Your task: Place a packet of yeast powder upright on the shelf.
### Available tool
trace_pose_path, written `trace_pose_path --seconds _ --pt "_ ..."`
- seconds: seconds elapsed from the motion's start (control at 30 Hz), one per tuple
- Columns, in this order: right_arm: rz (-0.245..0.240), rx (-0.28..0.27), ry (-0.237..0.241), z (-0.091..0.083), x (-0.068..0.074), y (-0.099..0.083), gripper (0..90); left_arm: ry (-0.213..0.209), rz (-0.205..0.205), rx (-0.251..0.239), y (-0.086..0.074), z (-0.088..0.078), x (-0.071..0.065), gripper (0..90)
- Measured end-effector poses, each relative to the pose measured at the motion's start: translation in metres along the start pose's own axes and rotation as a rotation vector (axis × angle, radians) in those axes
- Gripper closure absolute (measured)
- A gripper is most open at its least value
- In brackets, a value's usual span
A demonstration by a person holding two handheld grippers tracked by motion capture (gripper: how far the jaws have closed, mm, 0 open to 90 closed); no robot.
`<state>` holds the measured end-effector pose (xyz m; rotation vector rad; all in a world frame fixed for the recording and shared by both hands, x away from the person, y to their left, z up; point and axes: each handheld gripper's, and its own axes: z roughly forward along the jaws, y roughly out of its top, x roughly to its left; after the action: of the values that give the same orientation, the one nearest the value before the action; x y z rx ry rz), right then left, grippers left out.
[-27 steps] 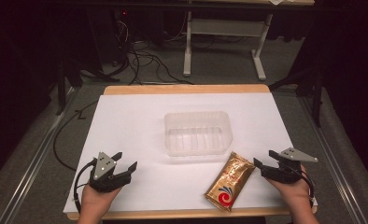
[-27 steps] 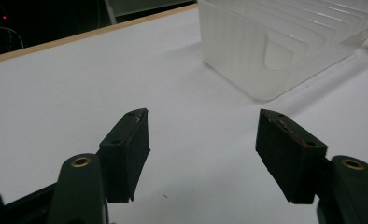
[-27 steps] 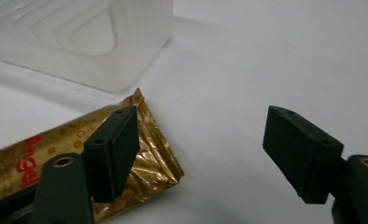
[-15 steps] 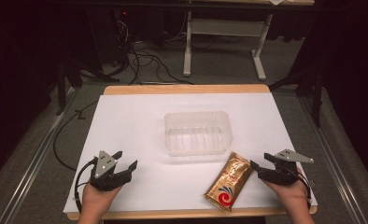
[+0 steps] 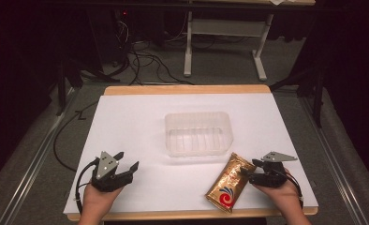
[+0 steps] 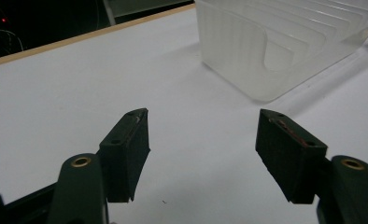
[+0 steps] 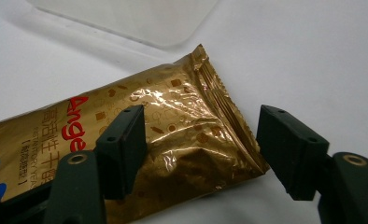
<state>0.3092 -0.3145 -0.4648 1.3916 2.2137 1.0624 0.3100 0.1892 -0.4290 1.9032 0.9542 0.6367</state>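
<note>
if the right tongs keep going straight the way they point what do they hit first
Most likely the gold foil packet: the right tongs stand open with its crimped end already lying between them. The clear plastic tub sits beyond it, though depth is hard to judge.

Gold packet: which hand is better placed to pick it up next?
Right. The right gripper is open with its fingers over the gold packet; the left gripper sits far across the table.

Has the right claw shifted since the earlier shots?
Yes. In the high view the right claw has crept left, toward the gold foil packet, its open jaws now reaching the packet's sealed end; packet and clear plastic container haven't moved.
</note>
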Motion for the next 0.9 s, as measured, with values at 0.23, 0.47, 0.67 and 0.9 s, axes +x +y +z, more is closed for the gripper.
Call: trace_pose_path --seconds 0.23,0.47,0.67,0.9 --pt "-0.001 0.005 0.016 0.003 -0.002 0.0 56.4 -0.002 0.006 0.002 0.0 0.001 -0.001 35.5" --pt "-0.026 0.02 -0.024 0.001 -0.003 0.003 90.0 -0.002 0.007 0.003 0.0 0.001 -0.001 35.5" --pt "-0.03 0.022 -0.059 0.001 -0.001 0.005 90.0 -0.001 0.008 0.0 0.0 0.0 -0.001 35.5" --pt "0.029 0.008 -0.132 -0.005 -0.015 0.003 90.0 -0.001 0.005 -0.007 0.001 0.0 -0.001 35.6"
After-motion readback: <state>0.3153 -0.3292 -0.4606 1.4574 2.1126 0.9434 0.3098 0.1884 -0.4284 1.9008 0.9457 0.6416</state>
